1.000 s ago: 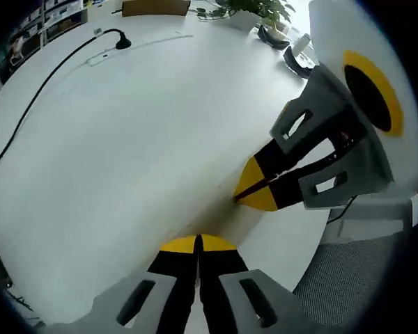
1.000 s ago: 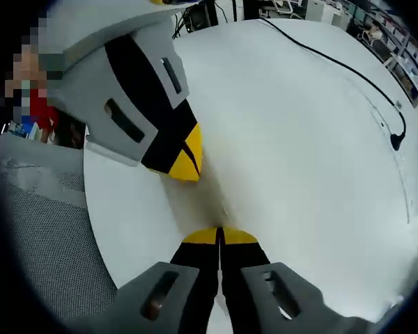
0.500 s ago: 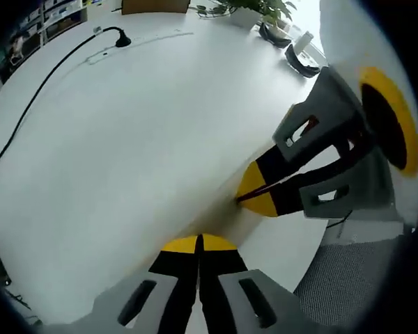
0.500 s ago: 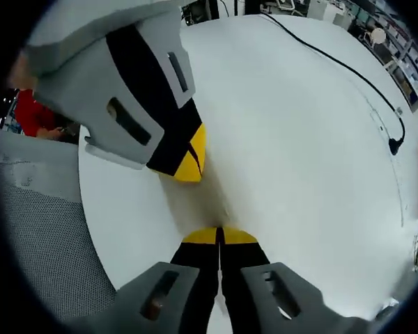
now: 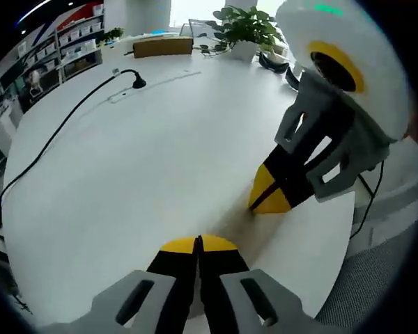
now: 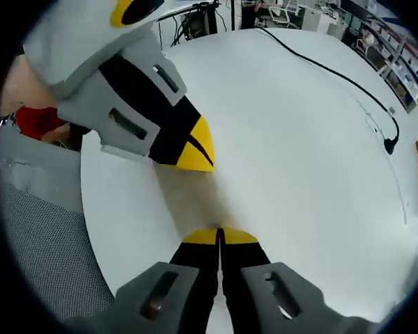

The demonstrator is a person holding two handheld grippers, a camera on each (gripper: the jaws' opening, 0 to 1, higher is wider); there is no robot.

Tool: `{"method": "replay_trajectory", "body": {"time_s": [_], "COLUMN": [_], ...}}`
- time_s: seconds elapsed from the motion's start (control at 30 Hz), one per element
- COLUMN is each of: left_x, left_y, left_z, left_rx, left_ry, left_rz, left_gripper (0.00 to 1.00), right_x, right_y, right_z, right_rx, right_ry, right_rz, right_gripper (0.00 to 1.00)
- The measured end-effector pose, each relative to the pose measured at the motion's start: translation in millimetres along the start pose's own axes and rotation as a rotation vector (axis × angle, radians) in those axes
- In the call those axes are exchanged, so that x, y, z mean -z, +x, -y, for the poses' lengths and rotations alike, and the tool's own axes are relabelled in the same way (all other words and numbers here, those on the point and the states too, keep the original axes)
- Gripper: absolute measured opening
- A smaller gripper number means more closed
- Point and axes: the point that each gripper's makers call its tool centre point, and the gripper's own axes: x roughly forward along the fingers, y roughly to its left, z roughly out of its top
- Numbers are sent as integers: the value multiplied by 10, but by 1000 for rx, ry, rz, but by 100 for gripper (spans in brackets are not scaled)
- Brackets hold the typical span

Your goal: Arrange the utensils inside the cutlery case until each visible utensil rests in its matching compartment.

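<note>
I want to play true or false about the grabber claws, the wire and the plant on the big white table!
1. The left gripper has its jaws wide open. False: they are shut, holding nothing.
2. A black cable lies across the white table. True.
3. The right gripper holds a spoon. False: its jaws are shut on nothing.
4. A green potted plant stands at the table's far edge in the left gripper view. True.
5. The two grippers' yellow tips are close together over the table. True.

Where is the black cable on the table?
In the left gripper view the black cable runs across the far left part of the white table, ending near a brown box. In the right gripper view it crosses the table's upper right.
</note>
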Motion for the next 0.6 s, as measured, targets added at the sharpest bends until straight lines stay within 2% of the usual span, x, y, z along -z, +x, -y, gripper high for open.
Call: {"method": "replay_trajectory", "body": {"time_s": [0.03,0.07,0.1,0.13,0.17,0.2,0.23,0.3,0.33,0.37,0.4,0.43,0.47,0.5,0.53,0.6], "left_x": [-37,-129,-197,-222,-244,-258,-293,-357,-361,-350,-335,-334,-324,-325,-287,-108], "left_y": [-39,-58,-118,-169,-209,-255,-289,-359,-384,-402,-420,-417,-404,-391,-369,-331], "left_z": [-11,-19,-32,-40,-63,-99,-101,-68,-70,-69,-34,22,76,105,119,133], "left_rx": [2,13,25,31,26,22,23,55,58,60,79,109,134,149,153,180], "left_ry": [-2,-2,-3,19,37,87,98,145,174,218,296,343,341,362,356,326], "left_rz": [28,84,125,142,158,161,184,237,248,248,259,288,320,339,339,239], "left_gripper": [0,0,0,0,0,0,3,19,22,25,35,49,66,90,100,89], "right_x": [-28,-75,-84,-80,-84,-94,-94,-43,-26,20,61,140,207,258,328,426], "right_y": [-26,-79,-126,-179,-233,-302,-370,-451,-460,-475,-481,-465,-445,-423,-389,-337], "right_z": [29,59,94,121,144,187,219,263,269,288,296,294,287,290,302,321], "right_rx": [9,10,21,24,21,22,15,10,10,9,11,6,1,1,9,24], "right_ry": [5,-25,-38,-54,-70,-91,-138,-212,-231,-288,-319,-349,-363,-373,-411,-491], "right_rz": [36,90,111,121,138,168,197,219,218,214,205,178,153,132,105,57], "right_gripper": [0,0,0,1,5,14,21,40,48,54,61,66,69,72,72,71]}}
